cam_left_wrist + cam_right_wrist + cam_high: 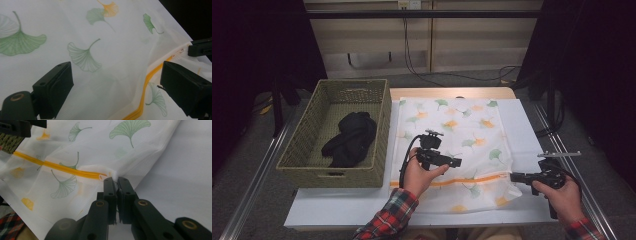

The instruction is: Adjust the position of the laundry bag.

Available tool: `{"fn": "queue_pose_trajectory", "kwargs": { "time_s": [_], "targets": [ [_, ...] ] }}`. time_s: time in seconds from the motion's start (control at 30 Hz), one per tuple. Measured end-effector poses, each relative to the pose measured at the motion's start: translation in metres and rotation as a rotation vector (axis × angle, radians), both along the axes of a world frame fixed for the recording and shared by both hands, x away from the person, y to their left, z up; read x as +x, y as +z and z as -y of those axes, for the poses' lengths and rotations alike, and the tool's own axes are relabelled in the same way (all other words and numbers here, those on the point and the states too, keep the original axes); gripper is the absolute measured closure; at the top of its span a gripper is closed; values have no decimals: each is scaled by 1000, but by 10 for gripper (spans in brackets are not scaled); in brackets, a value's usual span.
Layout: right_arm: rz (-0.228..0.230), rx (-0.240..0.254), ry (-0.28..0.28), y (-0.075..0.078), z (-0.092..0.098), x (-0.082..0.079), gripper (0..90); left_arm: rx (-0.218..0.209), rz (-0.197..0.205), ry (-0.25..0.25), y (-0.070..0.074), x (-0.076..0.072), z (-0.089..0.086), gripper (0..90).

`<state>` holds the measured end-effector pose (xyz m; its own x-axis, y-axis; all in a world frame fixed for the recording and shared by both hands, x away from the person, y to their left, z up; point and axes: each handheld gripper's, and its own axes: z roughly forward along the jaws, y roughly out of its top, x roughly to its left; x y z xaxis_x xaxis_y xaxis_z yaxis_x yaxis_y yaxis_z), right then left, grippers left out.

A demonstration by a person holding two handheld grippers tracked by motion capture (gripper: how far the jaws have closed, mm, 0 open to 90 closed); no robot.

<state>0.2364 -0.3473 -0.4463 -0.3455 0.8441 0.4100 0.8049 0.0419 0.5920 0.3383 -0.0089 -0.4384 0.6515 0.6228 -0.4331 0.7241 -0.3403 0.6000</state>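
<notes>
A white mesh bag [452, 130] printed with green and orange ginkgo leaves lies flat on the table, its orange zipper [472, 181] running along the near edge. My right gripper [513, 176] is shut on the bag's near right corner, at the end of the zipper [57, 166]; the right gripper view shows the fabric pinched between the fingertips [115, 180]. My left gripper [457, 162] hovers open over the middle of the bag [100, 37], nothing between its jaws [115, 85]. The zipper [147, 82] passes near its right jaw, with the right gripper [200, 47] beyond.
A woven basket [382, 130] stands at the table's left and holds a crumpled black garment [349, 137]. The white table top [527, 130] shows bare to the right of the bag. Cables hang along the back wall.
</notes>
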Motion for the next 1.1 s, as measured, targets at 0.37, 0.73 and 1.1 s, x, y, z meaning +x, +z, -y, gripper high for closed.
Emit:
{"fn": "queue_pose_trajectory", "kwargs": {
  "time_s": [0.37,0.73,1.1],
  "targets": [
    [3,20,6,1,-4,5,863,33,7,-74,-2,-10,30,122],
    [5,89,9,2,-4,8,864,33,11,-162,-4,-18,51,203],
    [16,114,15,4,-3,8,864,17,14,-173,-2,-22,66,270]
  ]
}}
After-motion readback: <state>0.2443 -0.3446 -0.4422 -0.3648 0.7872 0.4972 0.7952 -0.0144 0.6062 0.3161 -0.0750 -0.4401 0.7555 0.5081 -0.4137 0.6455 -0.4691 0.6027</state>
